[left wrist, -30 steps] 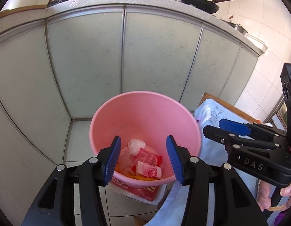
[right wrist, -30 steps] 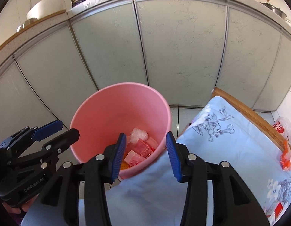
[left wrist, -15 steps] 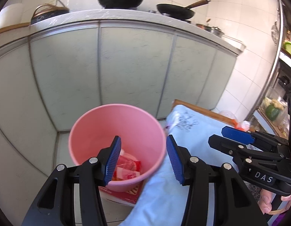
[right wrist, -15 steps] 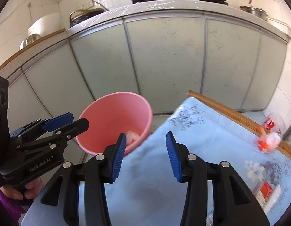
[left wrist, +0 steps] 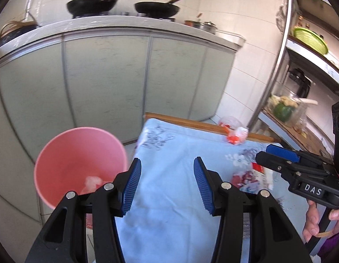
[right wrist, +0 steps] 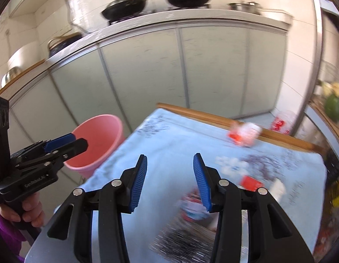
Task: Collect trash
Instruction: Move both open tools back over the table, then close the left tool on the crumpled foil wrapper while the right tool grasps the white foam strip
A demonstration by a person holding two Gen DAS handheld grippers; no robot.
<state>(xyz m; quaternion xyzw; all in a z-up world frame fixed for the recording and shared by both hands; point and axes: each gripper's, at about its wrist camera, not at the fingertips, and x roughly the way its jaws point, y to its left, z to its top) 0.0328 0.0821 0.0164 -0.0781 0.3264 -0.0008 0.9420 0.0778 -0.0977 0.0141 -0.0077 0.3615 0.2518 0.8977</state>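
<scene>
Left tool (left wrist: 166, 184): blue pads apart, nothing between them, lower centre of frame over the light-blue floral cloth on the tabletop (left wrist: 169, 153). Right tool (right wrist: 169, 182): pads also apart, nothing gripped, lower centre. Round pink plastic bucket (left wrist: 66, 151) at lower left, just beside the tabletop edge, crumpled wrappers visible inside. Loose trash on the cloth: red-and-clear crumpled plastic bag (right wrist: 244, 134) near the far wooden edge, small red packet (right wrist: 250, 183) at right, blurred.

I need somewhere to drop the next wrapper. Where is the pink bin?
The pink bin stands on the floor, lower left in both wrist views, between the cabinet doors and the blue tablecloth.
</scene>
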